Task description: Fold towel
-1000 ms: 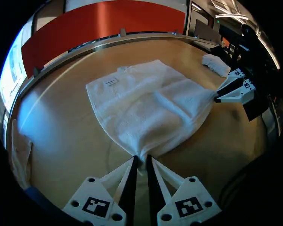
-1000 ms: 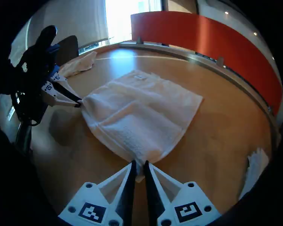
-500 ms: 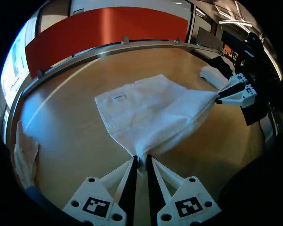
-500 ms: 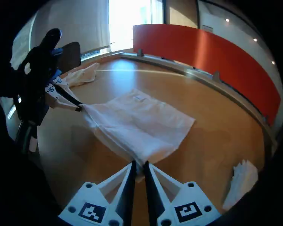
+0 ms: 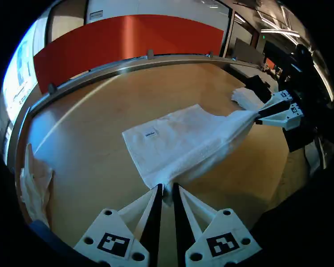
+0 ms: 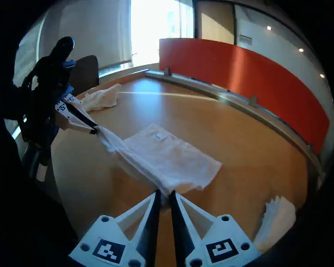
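A white towel (image 5: 185, 140) hangs stretched between both grippers, its far part with a small label still lying on the wooden table (image 5: 91, 147). In the left gripper view my left gripper (image 5: 167, 189) is shut on one near corner, and the right gripper (image 5: 257, 119) pinches the other corner at the right. The right gripper view has the towel (image 6: 167, 158) rising from the table (image 6: 247, 147) to my right gripper (image 6: 164, 196), shut on its corner. There the left gripper (image 6: 94, 130), held by a person's hand, grips the other corner at the left.
Another white cloth (image 5: 33, 187) lies at the table's left edge, seen also as the cloth (image 6: 276, 216) at the lower right. A further crumpled cloth (image 5: 247, 95) sits beyond the right gripper, the same cloth (image 6: 102, 95) by a dark chair (image 6: 84, 71). A red partition (image 5: 122, 40) borders the far edge.
Both grippers have lifted and pulled back with their corners. The towel's near edge has risen off the table and drawn taut, so less of it lies flat.
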The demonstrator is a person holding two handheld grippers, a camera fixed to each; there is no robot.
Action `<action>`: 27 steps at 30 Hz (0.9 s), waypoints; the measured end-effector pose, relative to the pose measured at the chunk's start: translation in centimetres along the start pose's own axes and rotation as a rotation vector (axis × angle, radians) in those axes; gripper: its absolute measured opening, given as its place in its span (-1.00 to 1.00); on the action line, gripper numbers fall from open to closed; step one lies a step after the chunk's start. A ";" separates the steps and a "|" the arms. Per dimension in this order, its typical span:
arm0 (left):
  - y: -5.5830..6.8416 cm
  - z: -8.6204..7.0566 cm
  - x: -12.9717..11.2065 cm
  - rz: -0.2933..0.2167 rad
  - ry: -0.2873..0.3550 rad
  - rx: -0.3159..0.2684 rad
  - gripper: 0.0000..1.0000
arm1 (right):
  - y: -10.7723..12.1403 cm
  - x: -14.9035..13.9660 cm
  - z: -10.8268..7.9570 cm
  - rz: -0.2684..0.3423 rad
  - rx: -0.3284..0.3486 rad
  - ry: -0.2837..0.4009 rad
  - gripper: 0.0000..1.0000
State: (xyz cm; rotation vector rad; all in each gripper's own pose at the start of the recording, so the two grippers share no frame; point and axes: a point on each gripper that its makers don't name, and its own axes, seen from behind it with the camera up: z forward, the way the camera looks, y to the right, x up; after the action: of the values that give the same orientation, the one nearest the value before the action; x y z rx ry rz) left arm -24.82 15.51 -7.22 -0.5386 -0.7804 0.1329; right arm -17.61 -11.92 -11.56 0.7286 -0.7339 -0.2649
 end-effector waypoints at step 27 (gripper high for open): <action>1.1 -2.4 1.0 0.009 0.001 -0.020 -0.66 | -1.7 0.4 -3.0 0.000 0.022 -0.018 -0.68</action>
State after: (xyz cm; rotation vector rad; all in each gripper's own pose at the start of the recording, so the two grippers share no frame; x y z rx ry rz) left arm -22.30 15.81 -8.56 -0.5607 -0.7792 0.1333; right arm -15.17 -11.84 -14.09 0.7478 -0.7552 -0.2644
